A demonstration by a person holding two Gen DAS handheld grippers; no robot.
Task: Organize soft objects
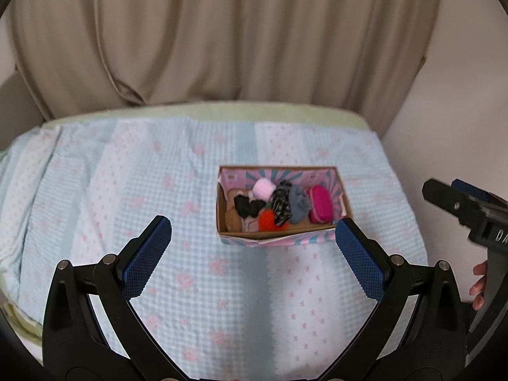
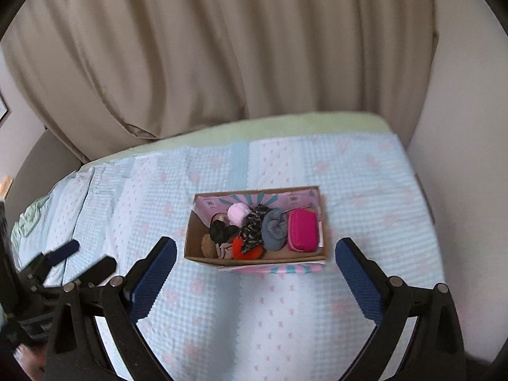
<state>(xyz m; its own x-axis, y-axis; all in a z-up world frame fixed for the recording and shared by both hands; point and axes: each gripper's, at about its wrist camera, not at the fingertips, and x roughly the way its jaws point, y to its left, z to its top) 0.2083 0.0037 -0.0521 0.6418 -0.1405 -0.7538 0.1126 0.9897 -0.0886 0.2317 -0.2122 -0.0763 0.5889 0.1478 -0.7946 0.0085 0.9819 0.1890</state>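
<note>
A cardboard box with pink and teal print sits on the bed; it also shows in the right wrist view. Inside lie several soft objects: a magenta pouch, a grey cloth, a black patterned cloth, an orange fluffy ball, a pale pink pompom and a black scrunchie. My left gripper is open and empty in front of the box. My right gripper is open and empty, also short of the box.
The bed is covered by a light blue quilt with pink flowers. A beige curtain hangs behind. A wall lies to the right. The right gripper shows at the left wrist view's right edge.
</note>
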